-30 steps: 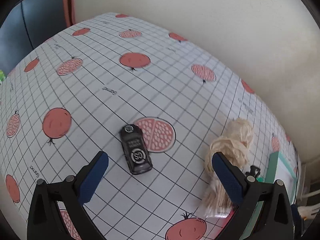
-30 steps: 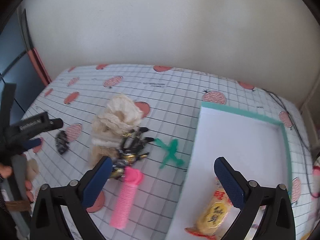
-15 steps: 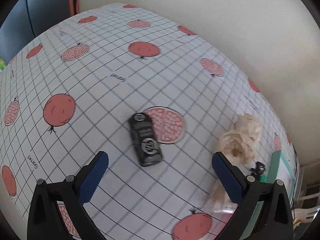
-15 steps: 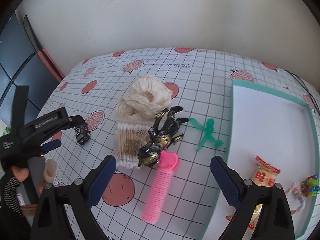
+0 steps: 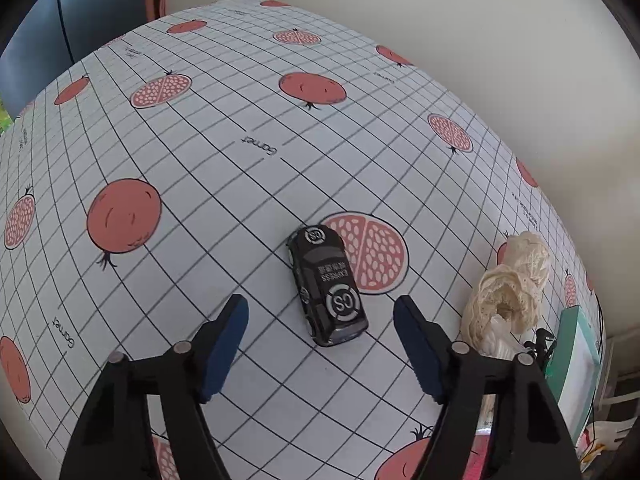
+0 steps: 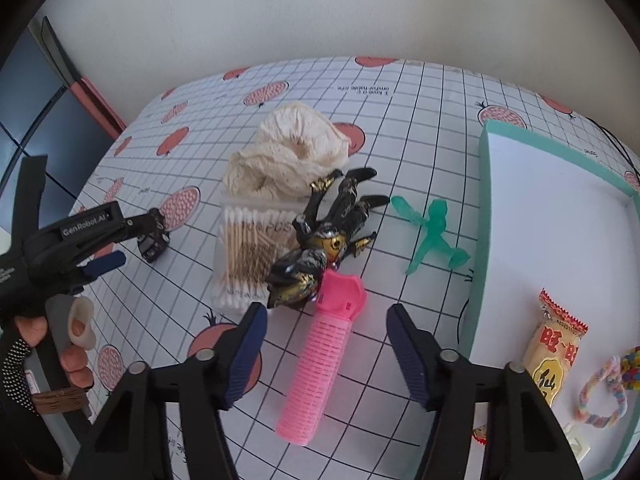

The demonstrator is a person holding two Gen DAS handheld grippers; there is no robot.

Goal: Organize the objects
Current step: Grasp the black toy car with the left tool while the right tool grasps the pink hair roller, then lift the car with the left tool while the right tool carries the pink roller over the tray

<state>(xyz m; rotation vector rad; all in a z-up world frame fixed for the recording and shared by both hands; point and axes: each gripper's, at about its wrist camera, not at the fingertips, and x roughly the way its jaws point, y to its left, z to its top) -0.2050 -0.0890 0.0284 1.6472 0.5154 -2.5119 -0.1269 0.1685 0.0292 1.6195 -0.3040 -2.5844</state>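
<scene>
A black toy car lies on the pomegranate-print tablecloth, just ahead of my open left gripper; the car also shows in the right wrist view. My open right gripper hovers over a pink hair roller. Beyond the roller lie a black-and-gold claw toy, a cotton swab box, a cream lace scrunchie and a green figure. The left gripper shows at the left of the right wrist view.
A teal-rimmed white box stands at the right, holding a snack packet and a pastel twisted loop. The scrunchie and box edge sit right of the car. A wall runs behind the table.
Both grippers have moved forward and lower: the left one closer to the toy car, the right one closer over the pink roller. Both jaws stand narrower than before.
</scene>
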